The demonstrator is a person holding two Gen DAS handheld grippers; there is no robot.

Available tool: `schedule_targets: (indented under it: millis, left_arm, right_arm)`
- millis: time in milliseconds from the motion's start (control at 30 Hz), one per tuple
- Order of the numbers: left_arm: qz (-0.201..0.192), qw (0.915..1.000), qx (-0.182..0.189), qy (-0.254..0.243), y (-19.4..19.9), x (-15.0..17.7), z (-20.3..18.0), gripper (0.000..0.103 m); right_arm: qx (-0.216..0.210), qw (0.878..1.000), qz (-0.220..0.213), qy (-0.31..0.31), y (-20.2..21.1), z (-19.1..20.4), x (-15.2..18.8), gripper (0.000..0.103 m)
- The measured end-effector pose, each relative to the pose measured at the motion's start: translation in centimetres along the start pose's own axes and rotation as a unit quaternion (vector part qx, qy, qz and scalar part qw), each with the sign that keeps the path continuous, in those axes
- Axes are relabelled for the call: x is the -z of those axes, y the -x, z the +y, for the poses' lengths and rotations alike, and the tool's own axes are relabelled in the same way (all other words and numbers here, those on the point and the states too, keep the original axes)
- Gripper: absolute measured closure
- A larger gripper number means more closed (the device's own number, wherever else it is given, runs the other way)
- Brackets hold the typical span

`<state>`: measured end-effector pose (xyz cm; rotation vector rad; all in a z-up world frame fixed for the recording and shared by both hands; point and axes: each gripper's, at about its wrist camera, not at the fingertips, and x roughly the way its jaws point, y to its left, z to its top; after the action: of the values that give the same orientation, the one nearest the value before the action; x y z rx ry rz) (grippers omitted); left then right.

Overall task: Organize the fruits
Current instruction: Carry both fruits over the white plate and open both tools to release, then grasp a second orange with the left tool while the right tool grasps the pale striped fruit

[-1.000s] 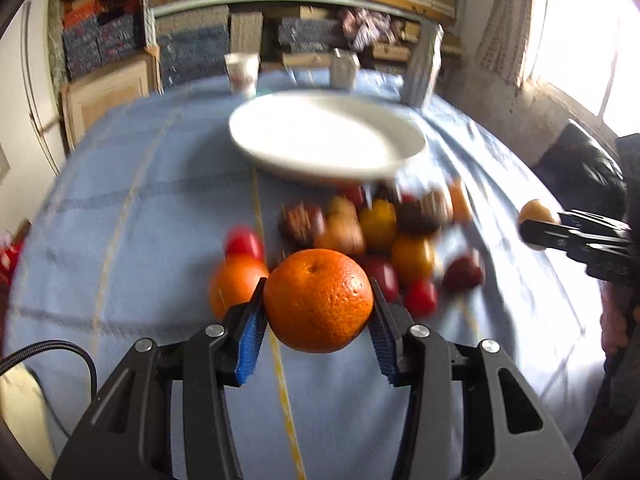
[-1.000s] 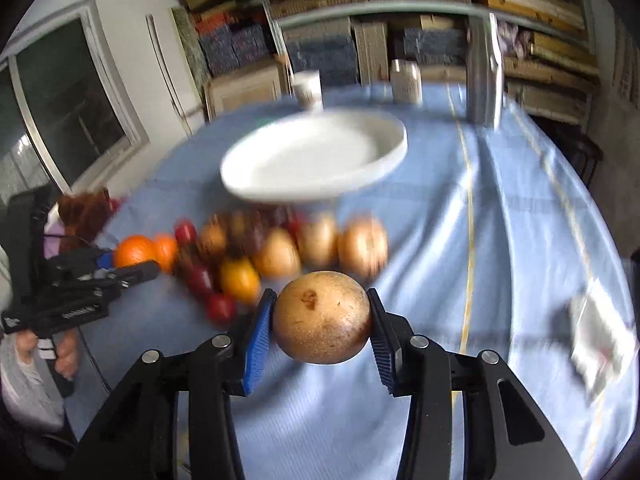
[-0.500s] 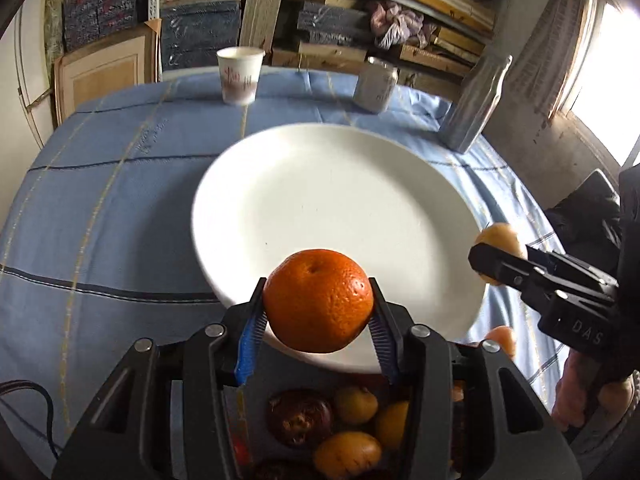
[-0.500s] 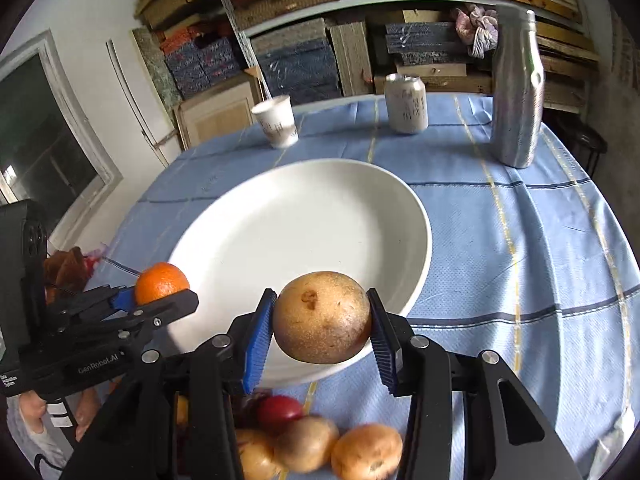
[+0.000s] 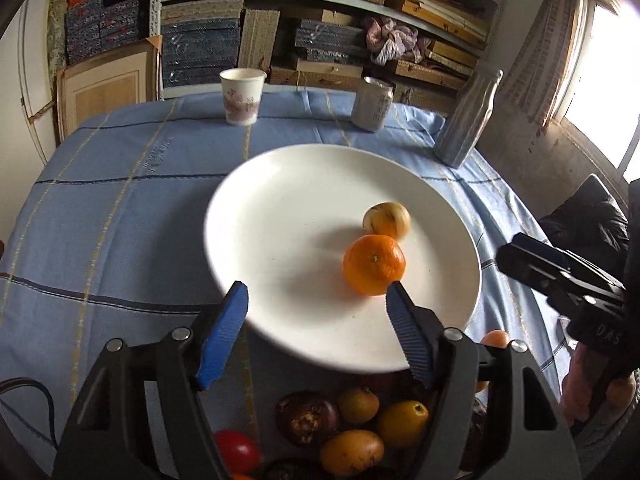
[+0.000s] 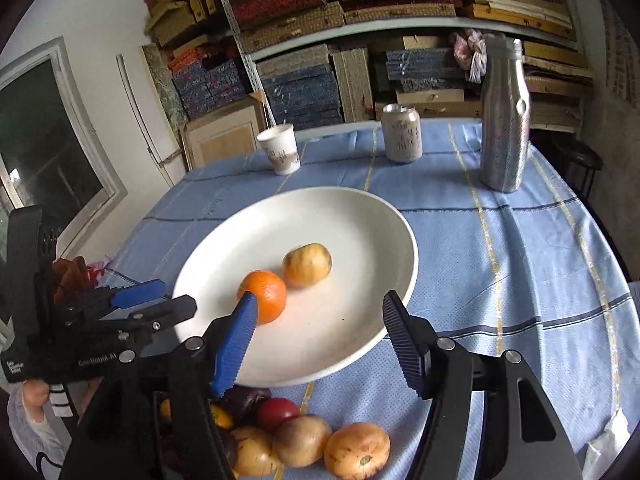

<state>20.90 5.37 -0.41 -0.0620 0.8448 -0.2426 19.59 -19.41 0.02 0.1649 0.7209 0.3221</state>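
A white plate (image 5: 280, 216) (image 6: 360, 232) lies on the blue tablecloth. On it rest an orange (image 5: 374, 264) (image 6: 266, 294) and, touching it, a tan round fruit (image 5: 387, 221) (image 6: 307, 265). My left gripper (image 5: 316, 312) hovers over the plate's near rim, its jaws opening, nothing between the blue pads. My right gripper (image 6: 320, 320) does the same on the plate's right side, jaws opening and empty. Each gripper shows in the other's view: the right gripper (image 5: 560, 276) and the left gripper (image 6: 136, 308). A pile of mixed fruits (image 5: 352, 428) (image 6: 296, 440) lies below the plate's near edge.
Beyond the plate stand a paper cup (image 5: 242, 96) (image 6: 280, 150), a drink can (image 5: 373, 104) (image 6: 401, 133) and a tall silver bottle (image 5: 470, 120) (image 6: 505, 116). Stacked boxes and shelves fill the back wall. A person's hand (image 5: 580, 384) holds the right gripper.
Both grippers travelled from the fruit pile to the plate, then let go: the orange and the tan fruit dropped from the pads and now lie together on the plate.
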Motion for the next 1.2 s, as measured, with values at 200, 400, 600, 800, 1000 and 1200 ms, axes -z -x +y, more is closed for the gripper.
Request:
schedule_targets:
  millis: [200, 400, 600, 800, 1000, 1200]
  left_arm:
    - [-0.042, 0.9980, -0.033, 0.034, 5.2, 3.0, 3.4, 0.019]
    - [-0.043, 0.9932, -0.073, 0.080, 7.7, 9.0, 7.4, 0.016]
    - [-0.028, 0.9935, -0.074, 0.082, 8.0, 12.1, 7.5, 0.016]
    - [-0.016, 0.9967, -0.076, 0.025, 7.1, 13.0, 4.7, 0.015]
    - [0.007, 0.9963, -0.086, -0.010, 5.7, 13.4, 3.2, 0.014]
    - [-0.002, 0.9982, -0.059, 0.015, 6.0, 13.3, 4.1, 0.018]
  right_arm:
    - [0.018, 0.998, -0.063, 0.003, 5.4, -0.1, 1.8, 0.027]
    - [0.030, 0.997, -0.065, -0.033, 7.5, -2.8, 6.4, 0.019]
    - [0.039, 0.996, -0.050, -0.068, 7.5, -4.7, 8.6, 0.017]
    - [0.037, 0.997, -0.044, -0.058, 7.3, -4.0, 8.9, 0.015]
    - [0.034, 0.997, -0.035, -0.053, 7.0, -3.4, 9.1, 0.015]
    - [0.033, 0.998, -0.023, -0.051, 6.6, -3.2, 9.3, 0.015]
